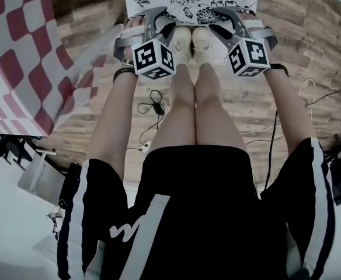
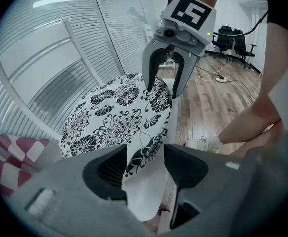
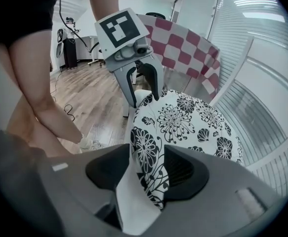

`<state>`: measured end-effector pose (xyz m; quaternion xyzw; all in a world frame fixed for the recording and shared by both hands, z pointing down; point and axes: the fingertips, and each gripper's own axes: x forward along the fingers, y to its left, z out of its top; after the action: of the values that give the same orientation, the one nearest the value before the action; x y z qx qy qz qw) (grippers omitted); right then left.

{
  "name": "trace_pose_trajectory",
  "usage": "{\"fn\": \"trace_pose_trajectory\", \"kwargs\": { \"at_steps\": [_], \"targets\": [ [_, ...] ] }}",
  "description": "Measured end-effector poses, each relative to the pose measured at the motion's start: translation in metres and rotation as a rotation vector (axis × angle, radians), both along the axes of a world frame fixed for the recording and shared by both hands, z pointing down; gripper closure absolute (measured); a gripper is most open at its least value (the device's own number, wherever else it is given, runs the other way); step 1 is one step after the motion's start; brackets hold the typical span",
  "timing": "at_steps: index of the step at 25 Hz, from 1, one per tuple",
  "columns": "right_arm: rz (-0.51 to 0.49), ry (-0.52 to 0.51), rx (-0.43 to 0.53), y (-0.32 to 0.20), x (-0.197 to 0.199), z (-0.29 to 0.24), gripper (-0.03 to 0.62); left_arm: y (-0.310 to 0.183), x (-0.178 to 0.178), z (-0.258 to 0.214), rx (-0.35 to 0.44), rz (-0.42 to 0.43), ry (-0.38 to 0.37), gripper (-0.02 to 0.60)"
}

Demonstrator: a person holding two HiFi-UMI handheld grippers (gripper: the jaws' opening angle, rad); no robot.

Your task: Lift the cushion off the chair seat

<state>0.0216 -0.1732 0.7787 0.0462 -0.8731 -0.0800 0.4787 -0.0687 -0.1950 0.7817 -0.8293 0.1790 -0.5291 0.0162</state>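
The flat black-and-white floral fabric cushion (image 3: 193,117) rests on the white chair seat (image 2: 173,123), above the wood-plank floor (image 1: 310,34).

Left gripper (image 2: 145,154): fingers apart, astride the cushion's near edge, with its white side panel between them.

Right gripper (image 3: 148,154): fingers spread wide apart, astride the same edge further along.

Both grippers point steeply down, side by side, just beyond the person's pale shoes (image 1: 194,42). A red-and-white checked cloth (image 1: 18,57) shows at the left of the head view.
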Motion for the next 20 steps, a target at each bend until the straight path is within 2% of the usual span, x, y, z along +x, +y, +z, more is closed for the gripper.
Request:
{"fn": "trace_pose_trajectory", "kwargs": {
  "at_steps": [8,17,20],
  "targets": [
    [-0.081,0.051,0.041,0.001,0.002,0.006,0.395,-0.001,0.004,0.005,0.01,0.071,-0.039,0.35],
    [-0.056,0.059,0.023,-0.006,0.006,0.019,0.397,-0.01,0.007,0.011,0.025,0.081,-0.043,0.351],
    [-0.076,0.069,0.025,-0.001,0.004,0.022,0.429,-0.007,0.008,0.011,0.022,0.092,-0.035,0.394]
  ]
}}
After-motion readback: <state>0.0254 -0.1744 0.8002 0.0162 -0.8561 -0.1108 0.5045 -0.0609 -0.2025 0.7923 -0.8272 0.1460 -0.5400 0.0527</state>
